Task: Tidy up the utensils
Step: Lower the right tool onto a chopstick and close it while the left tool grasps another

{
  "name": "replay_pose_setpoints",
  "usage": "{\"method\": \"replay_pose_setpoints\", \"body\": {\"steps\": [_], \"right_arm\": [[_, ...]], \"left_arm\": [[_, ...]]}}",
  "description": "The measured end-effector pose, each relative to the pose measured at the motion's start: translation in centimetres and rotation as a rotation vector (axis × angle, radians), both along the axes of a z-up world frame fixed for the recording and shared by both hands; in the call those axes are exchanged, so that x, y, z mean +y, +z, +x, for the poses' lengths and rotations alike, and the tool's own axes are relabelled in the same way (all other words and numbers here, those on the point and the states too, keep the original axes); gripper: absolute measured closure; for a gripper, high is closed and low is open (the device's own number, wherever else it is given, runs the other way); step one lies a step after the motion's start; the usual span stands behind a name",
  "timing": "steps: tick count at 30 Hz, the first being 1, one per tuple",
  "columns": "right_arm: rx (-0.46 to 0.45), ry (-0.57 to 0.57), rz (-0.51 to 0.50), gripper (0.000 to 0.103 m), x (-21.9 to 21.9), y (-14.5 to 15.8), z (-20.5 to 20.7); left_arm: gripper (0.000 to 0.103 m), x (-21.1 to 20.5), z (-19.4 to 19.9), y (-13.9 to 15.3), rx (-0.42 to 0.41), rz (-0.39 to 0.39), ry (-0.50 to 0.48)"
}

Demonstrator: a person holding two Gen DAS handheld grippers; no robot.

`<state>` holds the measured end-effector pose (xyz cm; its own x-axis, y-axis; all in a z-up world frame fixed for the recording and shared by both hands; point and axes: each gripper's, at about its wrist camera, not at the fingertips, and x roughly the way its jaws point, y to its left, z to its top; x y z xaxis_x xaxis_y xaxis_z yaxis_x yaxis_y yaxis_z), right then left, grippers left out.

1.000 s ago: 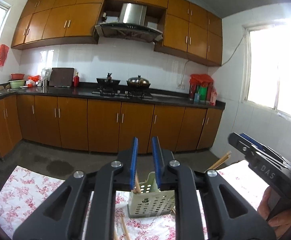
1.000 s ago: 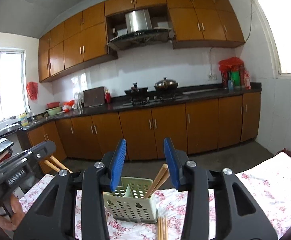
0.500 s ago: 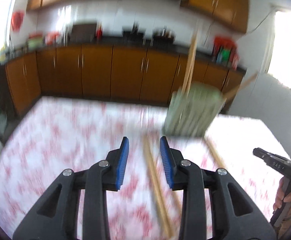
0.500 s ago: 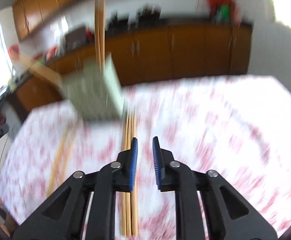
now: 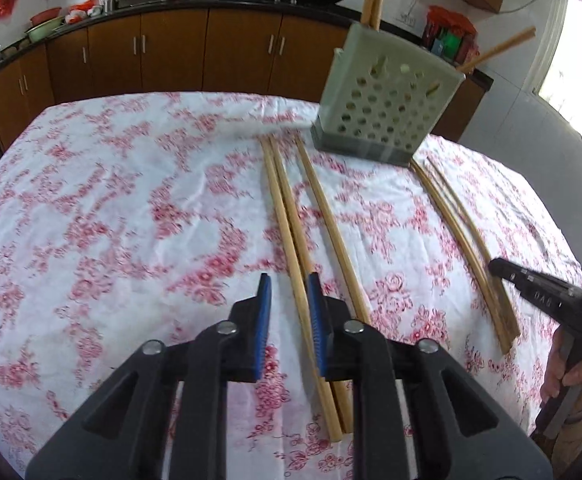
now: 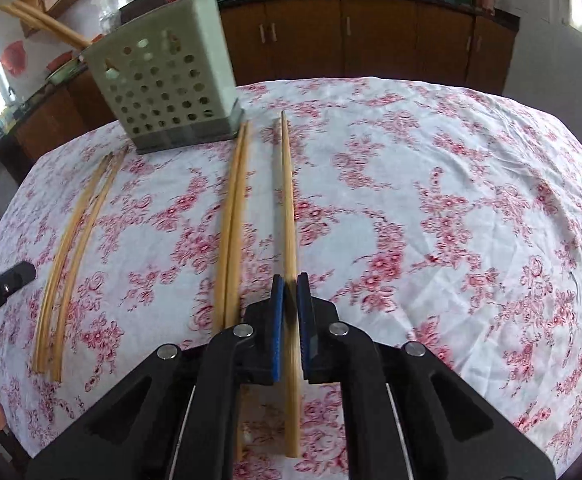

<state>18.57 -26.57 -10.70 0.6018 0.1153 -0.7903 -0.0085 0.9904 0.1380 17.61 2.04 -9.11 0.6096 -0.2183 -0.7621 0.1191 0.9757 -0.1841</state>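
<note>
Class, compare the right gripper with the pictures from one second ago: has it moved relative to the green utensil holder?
Yes. The right gripper has pulled back and down from the utensil holder, which now stands far off to its upper left, and it has closed on one chopstick.

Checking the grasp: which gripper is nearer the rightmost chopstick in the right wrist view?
Right. The right gripper has its jaws shut on the rightmost chopstick; the left gripper sits at the left edge, beyond the other chopsticks.
</note>
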Motion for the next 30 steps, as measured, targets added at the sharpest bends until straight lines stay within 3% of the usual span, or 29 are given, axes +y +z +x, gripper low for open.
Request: {"method": "replay_pose_setpoints", "body": {"steps": [16, 20, 21, 24, 30], "right_arm": [[-0.02, 0.01, -0.027, 0.095, -0.2, -0.1, -0.6], [-0.021, 0.027, -0.015, 0.094, 0.0, -0.2, -0.8], [-0.023, 0.03, -0.019, 0.094, 0.0, -0.2, -0.9], [-0.03, 0.035, -0.038, 0.095, 0.1, -0.2, -0.8], [-0.048, -0.06, -0.054, 0.095, -2.0, -0.3, 0.3]], "left_arm": [[0.087, -1.0, 0.3, -1.0, 0.035, 0.04, -0.009], [0.088, -1.9, 0.1, -1.2, 0.018, 0.103, -0.014], [0.092, -1.9, 0.1, -1.2, 0.016, 0.107, -0.011], [0.094, -1.1, 0.9, -1.2, 0.019, 0.106, 0.009], [0.095, 2.5, 3.0, -1.2, 0.018, 0.122, 0.111]]}}
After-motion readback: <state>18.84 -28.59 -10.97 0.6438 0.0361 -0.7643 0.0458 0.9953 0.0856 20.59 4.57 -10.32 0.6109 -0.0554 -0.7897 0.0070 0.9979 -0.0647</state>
